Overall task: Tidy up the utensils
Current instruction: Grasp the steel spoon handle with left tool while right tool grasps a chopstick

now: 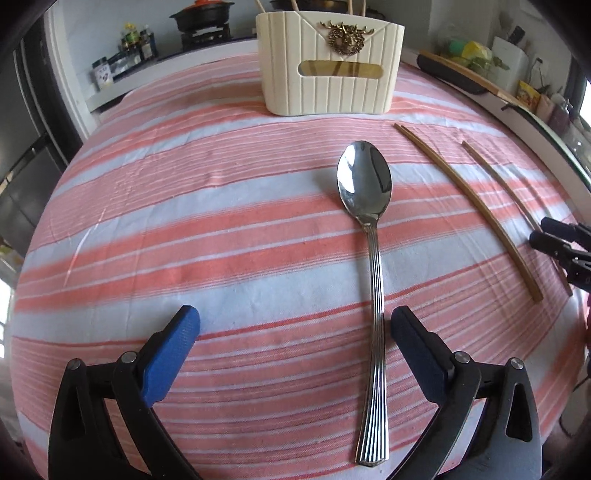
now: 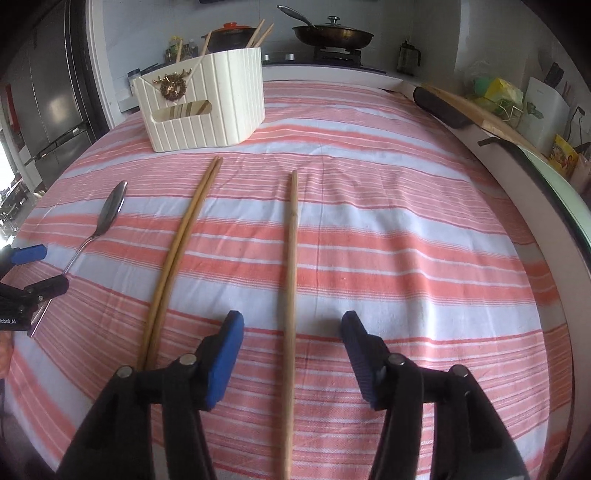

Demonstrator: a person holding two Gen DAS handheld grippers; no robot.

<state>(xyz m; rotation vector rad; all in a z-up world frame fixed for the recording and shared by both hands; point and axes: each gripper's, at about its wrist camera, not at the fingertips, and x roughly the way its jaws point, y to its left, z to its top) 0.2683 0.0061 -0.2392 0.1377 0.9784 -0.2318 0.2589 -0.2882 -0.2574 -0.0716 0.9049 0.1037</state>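
L hand-held gripper [image 1: 295, 325]: jaws wide, nothing gripped. Steel spoon [image 1: 373, 258] lies flat on the cloth between its blue pads, closer to the right-side pad [image 1: 417, 350], handle toward the camera, bowl facing up and pointing at the holder. No pad contact visible.

R hand-held gripper [image 2: 291, 332]: jaws partway apart, nothing gripped. Single wooden chopstick [image 2: 290, 295] runs lengthwise through the gap, flat on the cloth, clear of both pads.

Just left of the R gripper's left pad [image 2: 225, 362]: pair of chopsticks [image 2: 177, 251] lying side by side, touching, tips aimed at the holder; near ends pass under the gripper frame.

Further out: cream ribbed utensil holder [image 2: 207, 107] w/ gold deer-head emblem stands upright at far side of worktop [image 2: 406, 221], which is covered in pink/white striped cloth. A few chopsticks already stand in it.

Beyond the worktop: stove w/ frying pan [image 2: 332, 35] and lid, a dark pot w/ orange lid [image 1: 201, 16], bottles, fridge at left.
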